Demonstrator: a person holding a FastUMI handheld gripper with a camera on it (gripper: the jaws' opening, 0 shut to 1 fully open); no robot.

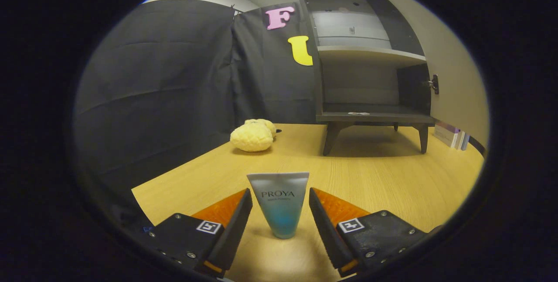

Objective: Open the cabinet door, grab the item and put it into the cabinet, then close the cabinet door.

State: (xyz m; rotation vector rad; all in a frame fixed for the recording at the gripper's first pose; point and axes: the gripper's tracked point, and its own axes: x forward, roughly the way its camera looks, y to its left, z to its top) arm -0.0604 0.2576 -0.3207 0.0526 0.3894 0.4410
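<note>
A small tube (280, 203), pale at its wide top and blue toward its narrow bottom, stands on the wooden table (383, 177) right between my fingers. My gripper (280, 199) is open, with a gap on each side of the tube, so neither finger touches it. Beyond it, the dark cabinet (370, 77) stands on short legs at the far side of the table. Its door (453, 77) is swung open to the right, with a knob on its edge. Inside I see a shelf and a bare lower floor.
A yellow plush toy (253, 136) lies on the table left of the cabinet. A few books (453, 136) stand behind the cabinet's right leg by the table's edge. Black cloth walls off the left and back.
</note>
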